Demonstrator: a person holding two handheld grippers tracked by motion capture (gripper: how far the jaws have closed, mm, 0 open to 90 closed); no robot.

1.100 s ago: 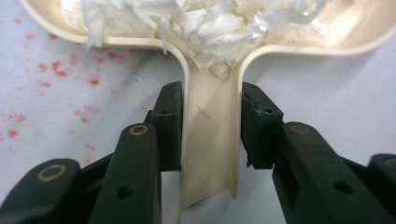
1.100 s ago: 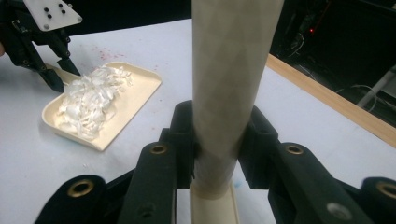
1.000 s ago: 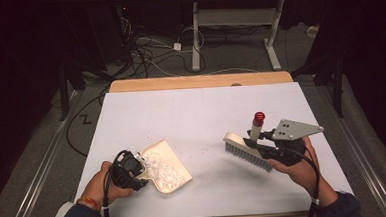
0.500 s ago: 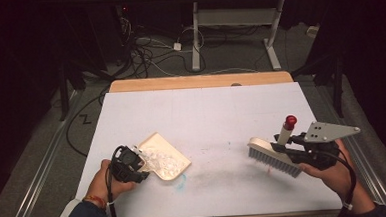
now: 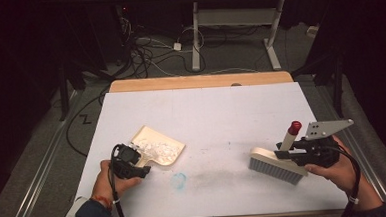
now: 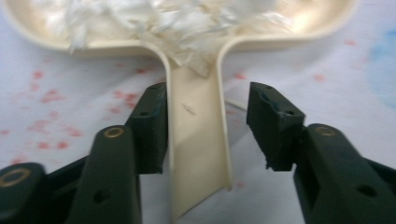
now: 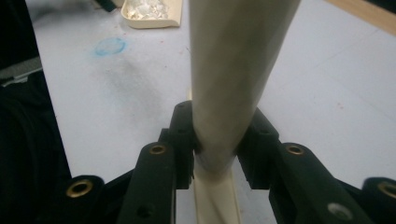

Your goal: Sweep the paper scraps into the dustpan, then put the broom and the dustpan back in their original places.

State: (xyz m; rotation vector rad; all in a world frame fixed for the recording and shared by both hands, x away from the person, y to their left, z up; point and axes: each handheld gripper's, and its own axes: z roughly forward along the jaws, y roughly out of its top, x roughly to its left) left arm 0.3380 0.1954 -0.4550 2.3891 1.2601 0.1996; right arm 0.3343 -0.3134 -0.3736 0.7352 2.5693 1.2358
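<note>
White surface (image 5: 206, 113), faintly smudged, small blue mark (image 5: 179, 179) near front edge.

Brush (image 5: 276, 165), cream back, grey bristles down on surface at right; handle tipped red, angled upward.

Dustpan (image 5: 155, 150), cream, flat on surface at left, loaded with white shreds (image 5: 158, 149).

Right gripper (image 5: 289, 154): clenched on brush handle, both pads pressed against it.

Left gripper (image 6: 205, 126): jaws just opened, released; dustpan handle between them, touching one pad, clear gap to the other.
</note>
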